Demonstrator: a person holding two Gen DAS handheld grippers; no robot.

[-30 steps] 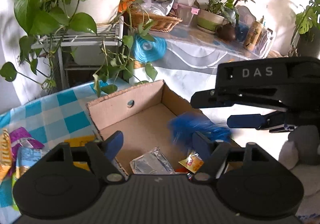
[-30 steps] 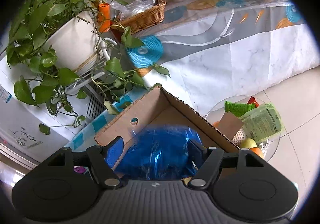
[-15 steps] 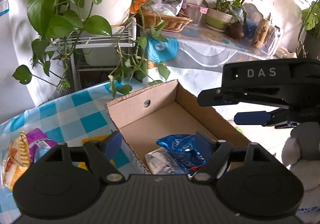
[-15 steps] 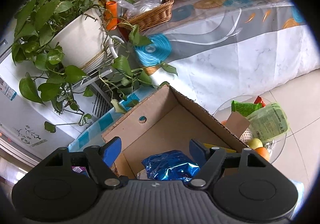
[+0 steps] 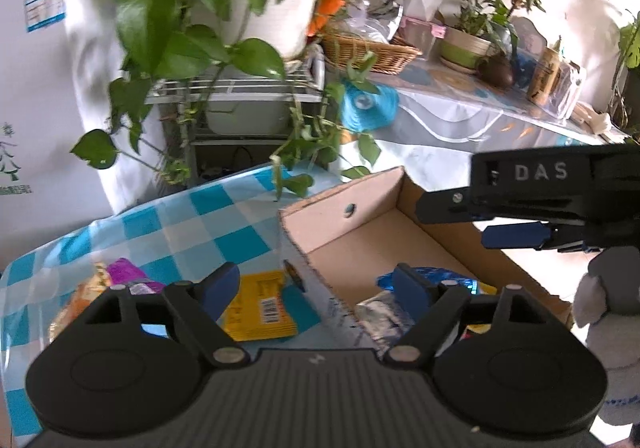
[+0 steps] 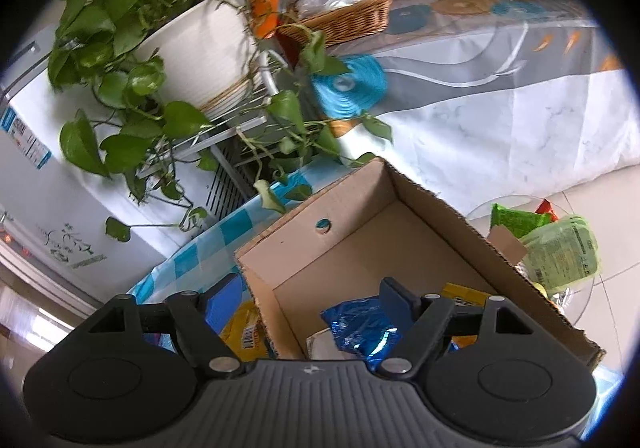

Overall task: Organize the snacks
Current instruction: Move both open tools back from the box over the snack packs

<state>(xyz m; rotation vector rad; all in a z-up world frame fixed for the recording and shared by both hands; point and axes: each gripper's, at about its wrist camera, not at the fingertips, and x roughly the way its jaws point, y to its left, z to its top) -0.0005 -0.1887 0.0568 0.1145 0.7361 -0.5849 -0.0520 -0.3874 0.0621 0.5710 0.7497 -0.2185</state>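
An open cardboard box (image 5: 320,218) (image 6: 280,248) stands on the blue-checked tablecloth (image 5: 192,224). Inside lie a blue foil snack bag (image 6: 360,324) (image 5: 460,278), a silver packet (image 5: 380,314) and a yellow packet (image 6: 464,294). A yellow snack packet (image 5: 260,308) lies on the cloth left of the box, with purple (image 5: 124,272) and orange (image 5: 80,296) packets farther left. My left gripper (image 5: 316,280) is open and empty above the box's left wall. My right gripper (image 6: 308,292) is open and empty above the box; it shows at the right of the left wrist view (image 5: 520,204).
A potted vine (image 5: 256,8) on a white rack (image 5: 240,92) hangs over the table's far edge. A side table (image 5: 480,116) behind holds a wicker basket (image 5: 368,48) and pots. A glass table with produce (image 6: 556,244) stands right of the box.
The right gripper opened and dropped the blue foil bag into the box, then drew back. The left gripper shifted left, bringing the packets on the cloth into view.
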